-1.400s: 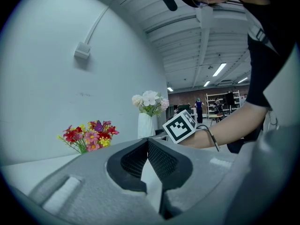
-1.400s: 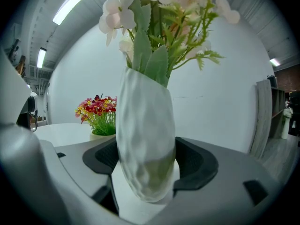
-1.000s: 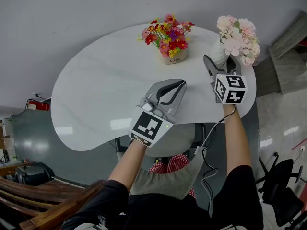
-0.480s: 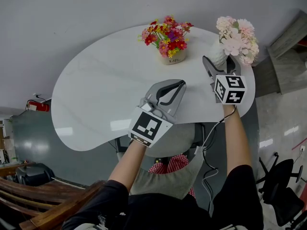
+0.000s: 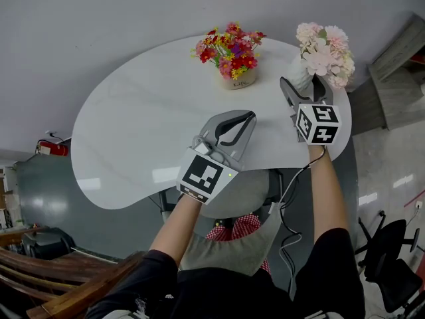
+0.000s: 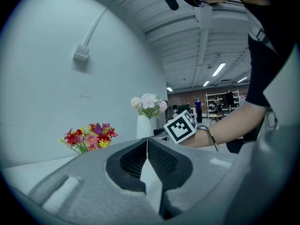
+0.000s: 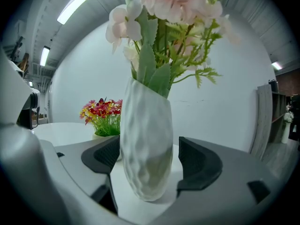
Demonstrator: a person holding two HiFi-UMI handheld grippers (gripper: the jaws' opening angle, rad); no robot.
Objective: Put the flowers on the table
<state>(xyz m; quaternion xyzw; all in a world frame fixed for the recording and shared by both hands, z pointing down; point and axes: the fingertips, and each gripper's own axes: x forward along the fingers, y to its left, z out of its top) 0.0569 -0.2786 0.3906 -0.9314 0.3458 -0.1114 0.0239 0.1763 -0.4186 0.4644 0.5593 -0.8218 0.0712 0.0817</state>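
A white vase point(image 5: 301, 74) of pale pink flowers point(image 5: 325, 52) stands upright at the right end of the white table point(image 5: 133, 131). My right gripper point(image 5: 303, 85) has its jaws on either side of the vase point(image 7: 146, 149). The jaws have just been opening, and a gap shows beside the right pad point(image 7: 197, 161), so they are open. A low pot of red and yellow flowers point(image 5: 232, 53) sits at the table's far middle. My left gripper point(image 5: 250, 117) hovers over the table's near edge, shut and empty; in its own view the jaws meet point(image 6: 147, 142).
A grey cabinet point(image 5: 398, 52) stands to the right of the table. A black office chair point(image 5: 388, 244) is on the floor at lower right. A red object point(image 5: 52, 145) lies by the wall at left, and dark wooden furniture point(image 5: 60, 284) is at bottom left.
The right gripper's jaws stand slightly wider around the vase. Neither hand has moved, and both flower arrangements stay where they were.
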